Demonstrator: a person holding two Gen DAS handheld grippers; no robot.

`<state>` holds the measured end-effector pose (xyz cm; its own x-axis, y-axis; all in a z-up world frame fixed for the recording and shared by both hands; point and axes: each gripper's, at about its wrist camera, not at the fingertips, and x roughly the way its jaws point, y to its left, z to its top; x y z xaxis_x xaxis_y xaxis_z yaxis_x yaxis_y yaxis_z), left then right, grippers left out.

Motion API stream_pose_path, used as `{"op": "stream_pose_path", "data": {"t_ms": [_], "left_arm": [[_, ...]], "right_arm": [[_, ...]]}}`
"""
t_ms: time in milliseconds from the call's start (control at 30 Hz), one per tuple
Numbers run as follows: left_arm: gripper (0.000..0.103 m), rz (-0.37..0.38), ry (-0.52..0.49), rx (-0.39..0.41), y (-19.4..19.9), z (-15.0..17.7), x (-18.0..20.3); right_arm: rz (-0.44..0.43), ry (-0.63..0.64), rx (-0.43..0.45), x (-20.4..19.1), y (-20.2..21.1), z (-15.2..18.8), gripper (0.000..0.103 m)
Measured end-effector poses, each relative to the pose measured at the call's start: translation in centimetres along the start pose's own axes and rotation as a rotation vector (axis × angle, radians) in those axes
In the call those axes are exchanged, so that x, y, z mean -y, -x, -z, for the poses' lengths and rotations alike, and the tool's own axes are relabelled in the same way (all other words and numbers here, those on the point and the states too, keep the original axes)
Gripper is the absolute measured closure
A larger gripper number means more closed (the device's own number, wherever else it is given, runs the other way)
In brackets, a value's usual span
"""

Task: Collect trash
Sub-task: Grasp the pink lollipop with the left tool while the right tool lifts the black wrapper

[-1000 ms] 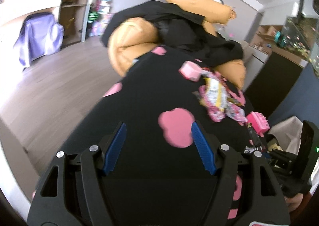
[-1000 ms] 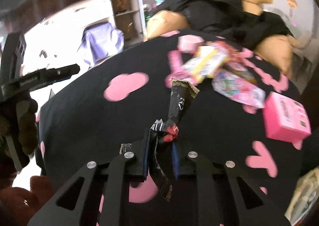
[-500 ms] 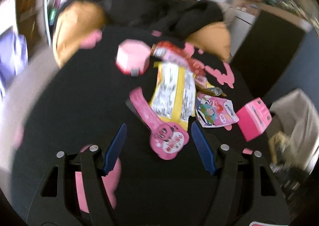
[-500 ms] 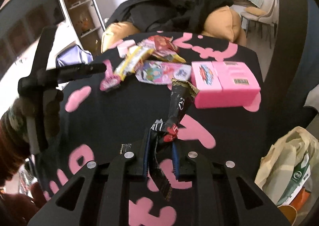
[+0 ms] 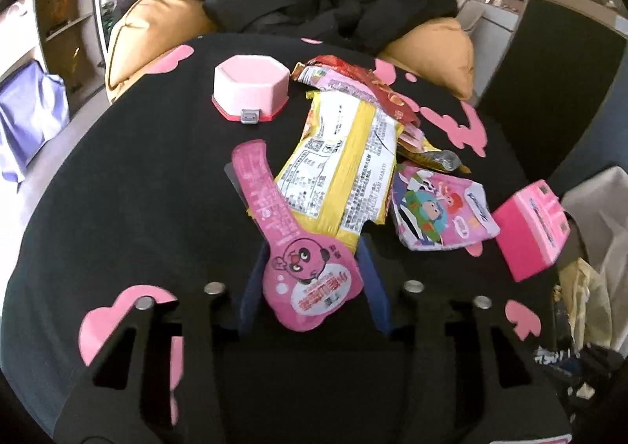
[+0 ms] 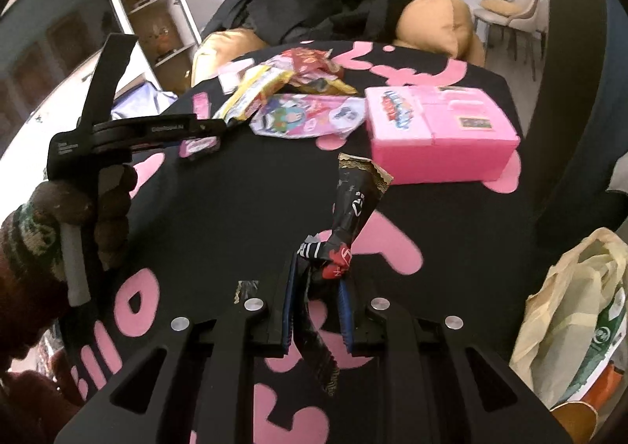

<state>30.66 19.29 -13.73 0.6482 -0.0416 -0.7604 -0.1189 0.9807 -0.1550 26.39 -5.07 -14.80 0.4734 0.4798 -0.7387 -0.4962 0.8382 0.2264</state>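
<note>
A heap of snack wrappers lies on the black cloth with pink shapes [image 5: 117, 189]. My left gripper [image 5: 312, 275] is closing its jaws, and the blue pads press the round end of a long pink wrapper [image 5: 274, 216]. Behind it lie a yellow wrapper [image 5: 341, 165], a red wrapper [image 5: 369, 87] and a pink cartoon packet [image 5: 439, 208]. My right gripper [image 6: 316, 287] is shut on a crumpled black wrapper [image 6: 349, 208] that sticks up from the pads. In the right wrist view a gloved hand holds the left gripper [image 6: 204, 138] at the left, with the pink wrapper [image 6: 196, 148] at its tip.
A pink box [image 6: 435, 130] stands on the table's right side, and a pink-white hexagonal box [image 5: 251, 87] sits at the back. A pale plastic bag [image 6: 581, 318] stands open off the right edge. Orange cushions [image 5: 157, 28] draped with black clothing lie behind; shelves stand at the left.
My left gripper moved up to the wrapper heap and its jaws narrowed around the pink wrapper. My right gripper swung toward the pink box and bag, still holding the black wrapper.
</note>
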Motion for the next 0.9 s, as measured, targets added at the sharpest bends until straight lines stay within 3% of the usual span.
{"op": "stream_pose_path", "data": {"t_ms": [67, 133, 200, 233, 433, 500, 567, 667, 767, 900], "left_arm": [[0.07, 0.011, -0.021, 0.01, 0.9, 0.4, -0.4], [0.073, 0.051, -0.04, 0.005, 2.1, 1.1, -1.1], [0.077, 0.105, -0.07, -0.001, 3.5, 2.0, -1.4], [0.079, 0.125, -0.098, -0.004, 4.3, 2.6, -1.5], [0.079, 0.184, -0.187, 0.006, 7.8, 5.8, -1.7], [0.071, 0.184, -0.164, 0.014, 8.3, 6.2, -2.1], [0.053, 0.2, -0.106, 0.018, 8.6, 6.3, -2.5], [0.046, 0.206, -0.023, 0.031, 8.4, 6.1, -2.5], [0.045, 0.14, 0.083, -0.001, 6.6, 5.5, -1.5], [0.045, 0.044, 0.116, -0.033, 4.2, 4.9, 0.4]], "right_arm": [[-0.005, -0.006, -0.012, -0.2, 0.0, 0.2, 0.081], [-0.013, -0.005, -0.017, -0.4, 0.2, 0.4, 0.07], [-0.047, -0.008, -0.015, -0.6, 0.6, 0.9, 0.04], [-0.056, -0.01, -0.016, -0.7, 0.8, 1.1, 0.037], [-0.034, 0.035, -0.077, -2.2, 1.3, 2.7, 0.033], [-0.005, 0.051, -0.074, -2.5, 1.8, 3.2, 0.033], [0.034, 0.059, -0.046, -2.6, 2.6, 3.6, 0.033], [0.062, 0.024, -0.023, -2.3, 3.7, 4.1, 0.033], [0.109, -0.002, -0.007, -1.8, 4.4, 4.6, 0.033], [0.145, -0.017, 0.02, -1.0, 5.3, 4.9, 0.033]]}}
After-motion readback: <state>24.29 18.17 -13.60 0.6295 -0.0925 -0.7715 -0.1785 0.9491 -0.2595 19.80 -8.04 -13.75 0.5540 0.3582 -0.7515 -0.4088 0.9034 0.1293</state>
